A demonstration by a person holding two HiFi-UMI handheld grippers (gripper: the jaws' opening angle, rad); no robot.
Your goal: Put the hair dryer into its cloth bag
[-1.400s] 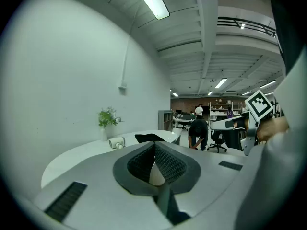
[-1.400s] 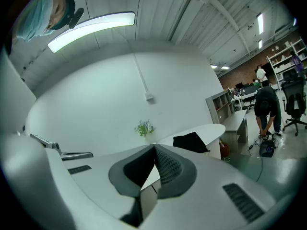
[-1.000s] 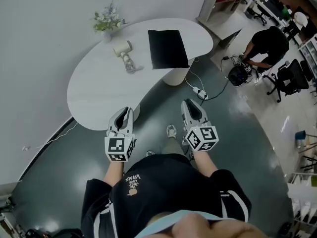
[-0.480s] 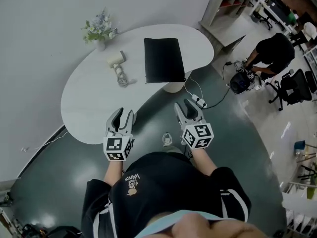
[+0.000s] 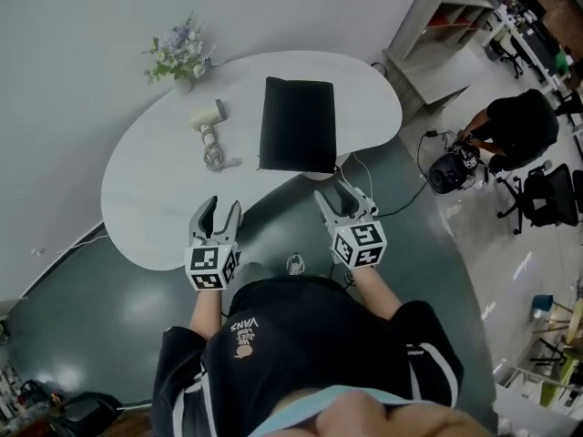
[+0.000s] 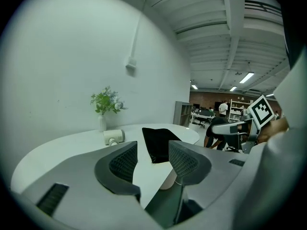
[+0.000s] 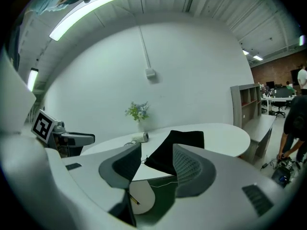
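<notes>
A cream hair dryer lies on the white table with its cord coiled toward me; it also shows small in the left gripper view and far off in the right gripper view. A flat black cloth bag lies to its right. My left gripper hangs over the table's near edge, its jaws opening with nothing between them. The jaws of my right gripper are also opening and empty, just short of the bag's near edge.
A small vase of flowers stands at the table's far left. A white cable and power strip trail on the dark floor to the right. A person in black crouches by a chair, and grey shelving stands behind.
Both grippers moved forward to the table's near edge and their jaws went from shut to open. The table, dryer and bag now sit closer in view.
</notes>
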